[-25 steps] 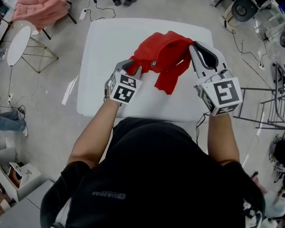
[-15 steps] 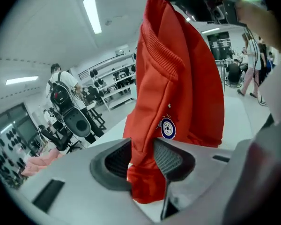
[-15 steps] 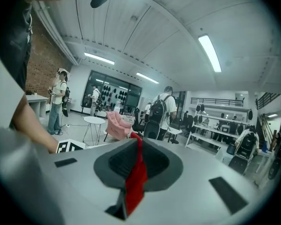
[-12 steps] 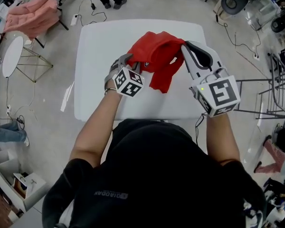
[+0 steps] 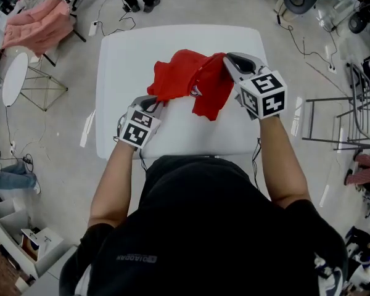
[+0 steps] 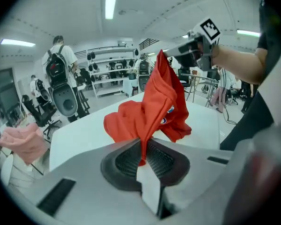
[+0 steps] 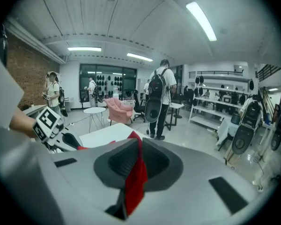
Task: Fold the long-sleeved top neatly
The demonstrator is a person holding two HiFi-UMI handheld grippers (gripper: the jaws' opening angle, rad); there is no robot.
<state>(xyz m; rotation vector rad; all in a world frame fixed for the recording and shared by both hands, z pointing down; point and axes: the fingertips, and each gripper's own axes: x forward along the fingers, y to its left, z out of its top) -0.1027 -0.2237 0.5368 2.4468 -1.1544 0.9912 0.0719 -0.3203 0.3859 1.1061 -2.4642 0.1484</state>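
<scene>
Left hand-held gripper (image 6: 143,154): jaws just closing, now pinching the top (image 5: 184,73).
Right hand-held gripper (image 7: 135,163): clamping the top tight.
Advice: I am aiming to spread it flat on the worktop (image 5: 120,51).

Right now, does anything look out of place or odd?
Nothing damaged or spilled. The red top is only bunched, pinched by the right gripper and the left gripper, whose jaws just closed on it.

Noted on black shirt (image 5: 203,221): pale print (image 5: 135,258), upside down to the camera, apparently "QIAODAN". On red top (image 5: 184,71): small round badge (image 5: 197,92), lettering illegible.
</scene>
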